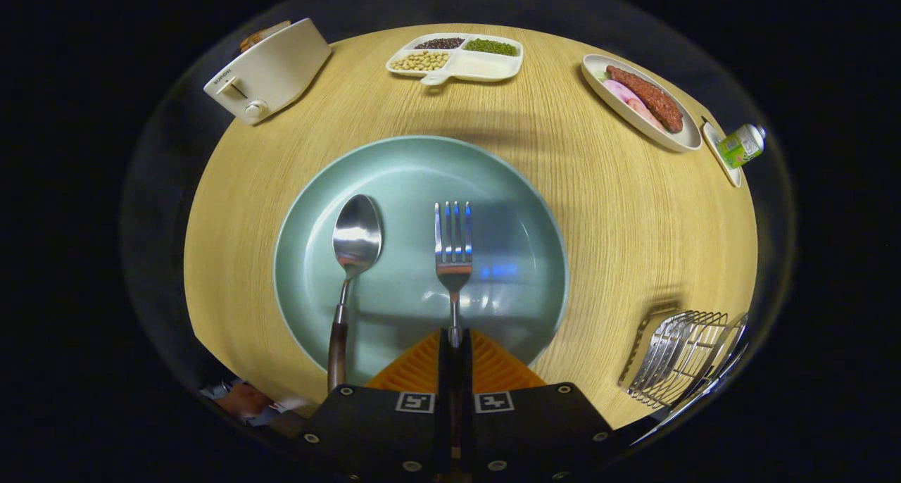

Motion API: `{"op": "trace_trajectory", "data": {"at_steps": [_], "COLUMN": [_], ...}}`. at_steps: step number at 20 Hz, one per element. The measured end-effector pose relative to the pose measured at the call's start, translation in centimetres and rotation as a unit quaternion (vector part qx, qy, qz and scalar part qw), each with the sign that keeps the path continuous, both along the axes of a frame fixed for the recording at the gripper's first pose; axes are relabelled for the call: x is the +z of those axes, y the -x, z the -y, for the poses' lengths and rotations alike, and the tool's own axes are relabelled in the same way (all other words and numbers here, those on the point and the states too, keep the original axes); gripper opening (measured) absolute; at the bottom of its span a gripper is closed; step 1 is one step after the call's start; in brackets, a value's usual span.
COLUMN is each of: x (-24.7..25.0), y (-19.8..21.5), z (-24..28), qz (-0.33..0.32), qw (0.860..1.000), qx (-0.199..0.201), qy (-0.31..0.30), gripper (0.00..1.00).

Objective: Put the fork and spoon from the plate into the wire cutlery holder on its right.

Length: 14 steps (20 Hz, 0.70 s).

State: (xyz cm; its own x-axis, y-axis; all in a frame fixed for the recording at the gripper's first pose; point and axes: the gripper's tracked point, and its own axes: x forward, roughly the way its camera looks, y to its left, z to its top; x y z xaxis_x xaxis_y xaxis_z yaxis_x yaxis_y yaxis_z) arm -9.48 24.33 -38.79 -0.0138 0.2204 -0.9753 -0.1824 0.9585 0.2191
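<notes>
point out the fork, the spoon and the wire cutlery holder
fork (pixel 453 240): gripper view, on its tines; the tongs (pixel 455 342) are shut on its handle.
spoon (pixel 357 235): gripper view, on its bowl, beside the fork on the plate.
wire cutlery holder (pixel 679 356): gripper view, on its wire side.

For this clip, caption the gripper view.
Fingers shut on fork handle over the plate; spoon beside it.

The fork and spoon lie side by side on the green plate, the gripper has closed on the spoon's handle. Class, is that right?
Not quite. In the gripper view the gripper has closed on the fork handle, not the spoon. Both do lie side by side on the green plate.
</notes>
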Motion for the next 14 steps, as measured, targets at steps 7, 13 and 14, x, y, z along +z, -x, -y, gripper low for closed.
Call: {"op": "trace_trajectory", "data": {"at_steps": [7, 13, 14], "x": [3.1, 8.1, 8.8], "y": [-1.3, -2.3, -2.4], "z": [1.2, 4.7, 5.7], "qz": [0.031, 0.066, 0.072], "qw": [0.999, 0.995, 0.994], "qx": [-0.018, -0.064, -0.070], "qy": [-0.018, -0.040, -0.038], "gripper": [0.05, 0.05, 0.05]}}
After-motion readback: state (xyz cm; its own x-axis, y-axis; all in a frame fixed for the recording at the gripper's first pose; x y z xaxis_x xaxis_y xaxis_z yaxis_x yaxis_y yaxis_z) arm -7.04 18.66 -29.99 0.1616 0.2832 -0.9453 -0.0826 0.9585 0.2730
